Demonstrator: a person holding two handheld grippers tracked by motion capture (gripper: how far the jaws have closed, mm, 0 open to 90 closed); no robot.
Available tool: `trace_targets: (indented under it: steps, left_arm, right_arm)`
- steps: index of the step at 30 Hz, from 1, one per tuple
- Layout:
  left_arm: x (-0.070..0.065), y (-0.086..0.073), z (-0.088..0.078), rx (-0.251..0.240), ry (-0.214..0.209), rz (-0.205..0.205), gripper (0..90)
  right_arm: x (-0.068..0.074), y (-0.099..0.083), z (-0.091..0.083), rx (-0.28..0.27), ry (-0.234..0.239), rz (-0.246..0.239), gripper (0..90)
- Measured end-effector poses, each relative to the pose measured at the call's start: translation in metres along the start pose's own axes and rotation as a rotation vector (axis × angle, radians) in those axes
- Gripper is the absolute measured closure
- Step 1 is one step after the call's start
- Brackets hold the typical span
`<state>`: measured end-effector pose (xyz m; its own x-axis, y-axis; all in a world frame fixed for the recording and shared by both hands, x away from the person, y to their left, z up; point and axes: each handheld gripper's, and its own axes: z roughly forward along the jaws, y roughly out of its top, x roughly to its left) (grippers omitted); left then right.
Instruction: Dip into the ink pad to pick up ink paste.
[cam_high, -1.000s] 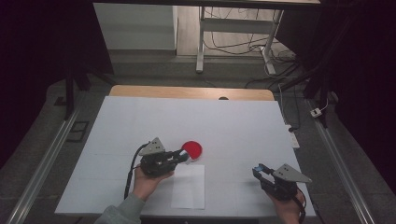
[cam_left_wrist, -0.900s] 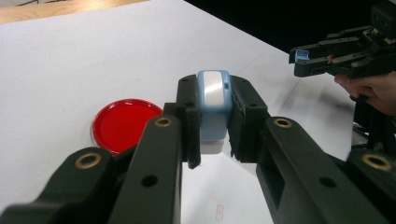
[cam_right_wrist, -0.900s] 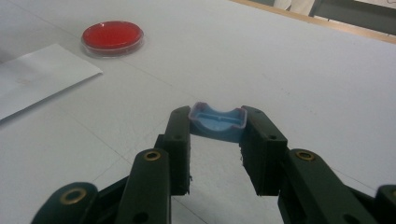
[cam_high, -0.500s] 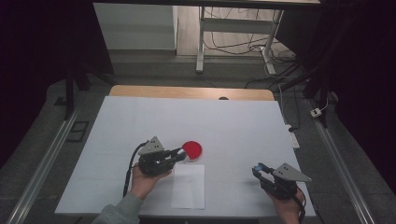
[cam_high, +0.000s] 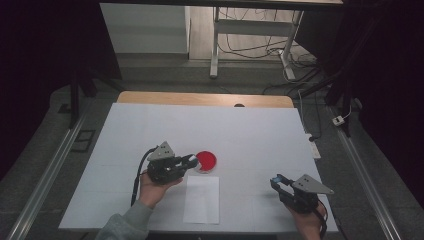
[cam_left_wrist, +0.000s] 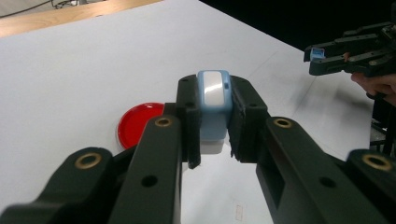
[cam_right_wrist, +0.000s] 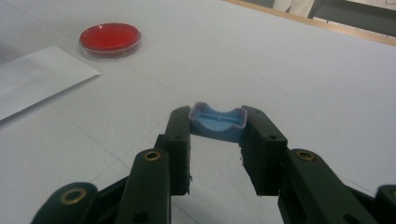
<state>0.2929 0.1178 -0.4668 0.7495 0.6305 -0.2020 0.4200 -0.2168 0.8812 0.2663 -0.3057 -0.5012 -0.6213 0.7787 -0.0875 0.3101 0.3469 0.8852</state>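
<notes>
Left gripper (cam_left_wrist: 215, 135) clamped on pale blue stamp body (cam_left_wrist: 214, 100), upright, just beside red ink pad (cam_left_wrist: 137, 123), which lies on its left. Right gripper (cam_right_wrist: 217, 140) clamped on blue cap (cam_right_wrist: 217, 120), well apart. Left hand nearer.

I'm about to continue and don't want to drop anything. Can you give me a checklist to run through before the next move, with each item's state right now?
1. Left gripper gripped on the light blue block: ok, both jaws press its sides.
2. Right gripper gripped on the blue cap: ok, it sits between the jaw tips.
3. Red dish flat on the table: ok, just beyond the left gripper's tip.
4. White paper sheet lying flat: ok, on the near side of the dish.
5. The two grippers apart from each other: ok.
6. Whether the cap fits the block: cannot tell.
</notes>
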Motion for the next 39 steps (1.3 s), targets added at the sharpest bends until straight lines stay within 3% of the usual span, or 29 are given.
trace_targets:
  steps: [10,26,39]
  left_arm:
    - [0.006,0.005,0.008,0.022,0.018,0.004,75.7]
    - [0.023,0.01,0.034,0.093,0.058,0.005,75.7]
    - [0.032,0.009,0.044,0.093,0.051,-0.037,75.7]
  right_arm:
    - [-0.001,0.0,0.001,0.003,-0.001,-0.002,64.3]
    - [-0.001,0.0,0.002,0.006,-0.001,-0.004,64.3]
    - [0.0,0.0,0.003,0.01,0.001,-0.009,64.2]
